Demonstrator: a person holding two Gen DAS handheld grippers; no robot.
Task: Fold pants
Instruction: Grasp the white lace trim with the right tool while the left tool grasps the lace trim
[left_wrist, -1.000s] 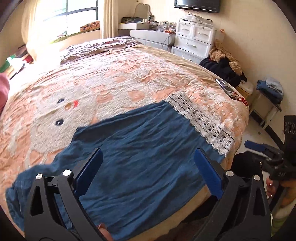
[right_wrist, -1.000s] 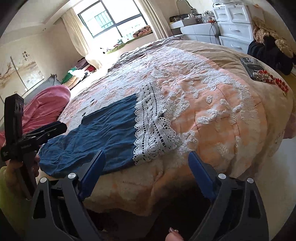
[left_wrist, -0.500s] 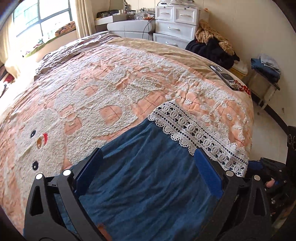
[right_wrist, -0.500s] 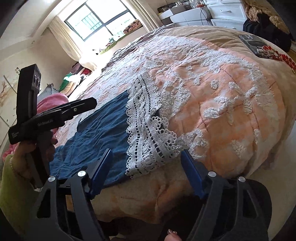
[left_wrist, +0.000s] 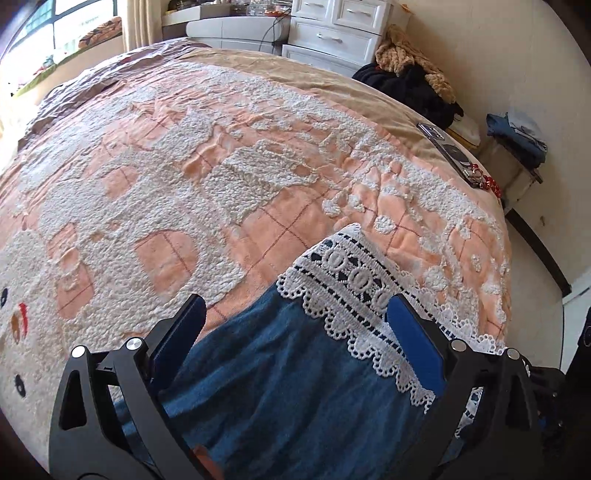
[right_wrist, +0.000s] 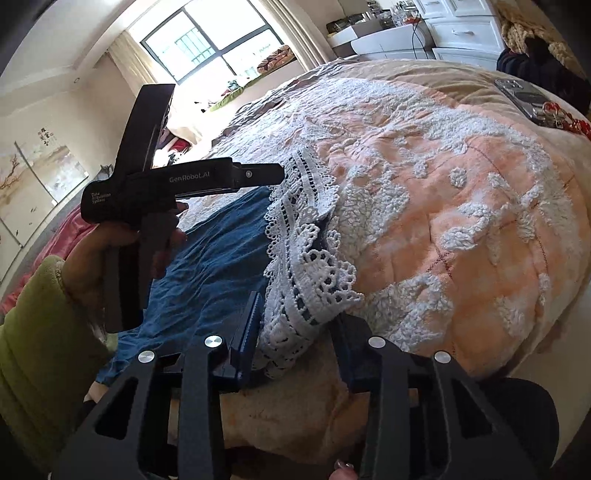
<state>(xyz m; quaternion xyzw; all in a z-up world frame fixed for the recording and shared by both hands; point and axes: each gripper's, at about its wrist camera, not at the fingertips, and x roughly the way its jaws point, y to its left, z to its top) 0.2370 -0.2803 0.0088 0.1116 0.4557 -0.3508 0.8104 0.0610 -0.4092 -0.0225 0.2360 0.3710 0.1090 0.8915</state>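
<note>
Blue pants (left_wrist: 295, 380) with a white lace hem (left_wrist: 354, 280) lie flat near the front edge of the bed. My left gripper (left_wrist: 295, 325) is open and hovers just above the blue cloth beside the far corner of the hem. In the right wrist view the pants (right_wrist: 218, 258) and lace hem (right_wrist: 310, 266) show too, with the left gripper (right_wrist: 269, 173) above them. My right gripper (right_wrist: 295, 325) is open, jaws part closed on either side of the near lace corner at the bed's edge.
The bed has a peach and white quilt (left_wrist: 221, 166). A phone with red beads (left_wrist: 454, 155) lies at its right edge. White drawers (left_wrist: 332, 33) and a clothes pile (left_wrist: 413, 74) stand behind. The floor (left_wrist: 535, 273) is to the right.
Both grippers moved forward to the lace hem. The left one swung right from the waist end toward the hem. The right gripper's jaws narrowed around the near lace corner.
</note>
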